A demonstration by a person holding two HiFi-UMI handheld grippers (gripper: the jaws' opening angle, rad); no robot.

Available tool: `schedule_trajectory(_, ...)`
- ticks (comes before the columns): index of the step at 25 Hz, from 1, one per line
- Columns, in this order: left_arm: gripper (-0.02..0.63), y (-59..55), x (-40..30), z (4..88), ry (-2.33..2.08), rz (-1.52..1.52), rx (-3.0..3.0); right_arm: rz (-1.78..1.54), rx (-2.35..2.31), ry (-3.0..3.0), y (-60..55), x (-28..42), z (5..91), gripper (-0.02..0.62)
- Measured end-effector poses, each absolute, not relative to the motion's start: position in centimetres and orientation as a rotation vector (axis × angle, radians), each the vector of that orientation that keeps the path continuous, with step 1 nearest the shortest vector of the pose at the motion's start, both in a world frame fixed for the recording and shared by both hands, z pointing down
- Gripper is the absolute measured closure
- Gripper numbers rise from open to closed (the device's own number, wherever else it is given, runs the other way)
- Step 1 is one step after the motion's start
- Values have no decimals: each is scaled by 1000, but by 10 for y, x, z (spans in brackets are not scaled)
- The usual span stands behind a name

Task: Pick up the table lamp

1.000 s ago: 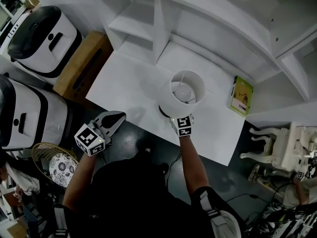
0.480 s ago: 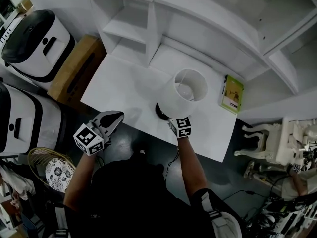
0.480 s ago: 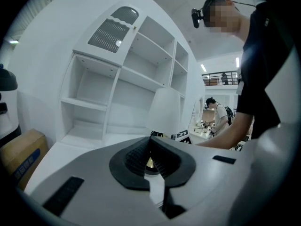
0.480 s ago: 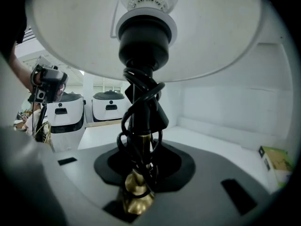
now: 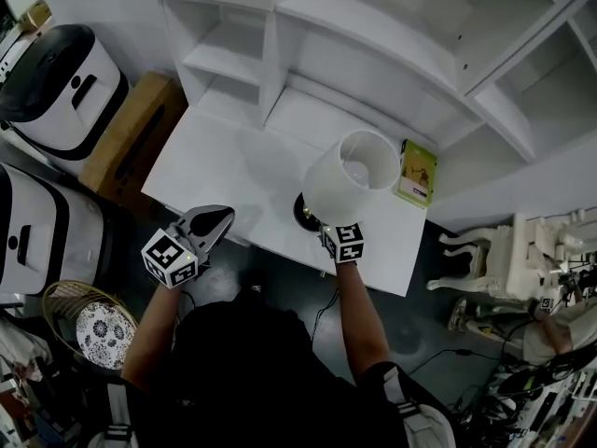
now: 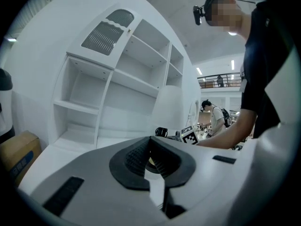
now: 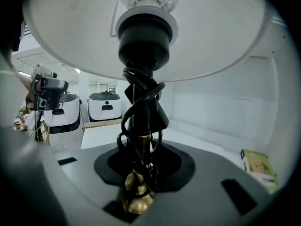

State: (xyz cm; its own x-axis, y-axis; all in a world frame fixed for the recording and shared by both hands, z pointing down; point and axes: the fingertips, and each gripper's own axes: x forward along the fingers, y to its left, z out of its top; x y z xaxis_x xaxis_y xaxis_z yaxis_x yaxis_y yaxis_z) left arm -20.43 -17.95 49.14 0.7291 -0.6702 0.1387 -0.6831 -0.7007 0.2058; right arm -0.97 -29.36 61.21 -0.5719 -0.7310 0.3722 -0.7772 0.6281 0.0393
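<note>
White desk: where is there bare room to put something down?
The desk is bare across its left half, in front of the shelf unit and left of the lamp. The right side is crowded: the lamp and a green book are close together.

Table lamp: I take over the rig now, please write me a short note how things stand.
Right hand-held gripper: shut on the table lamp at its cord-wrapped stem, under the shade.
Left hand-held gripper: shut, empty, beside the white table's front edge.
Lamp: tilted, base near that edge.
Done: grasp.
Left: lift clear; whether the base is off the table I cannot tell.
</note>
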Motion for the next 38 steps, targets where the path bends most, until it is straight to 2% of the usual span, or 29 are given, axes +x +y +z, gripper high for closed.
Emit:
schedule_trajectory(13,595,-140,-164,471,-1038,41,2727,206,1216,-2496,-247,19,567,479)
schedule_trajectory(38,595,-52,-87,470,-1117,40,2715,189,1139,-2552,-144,86,546,482)
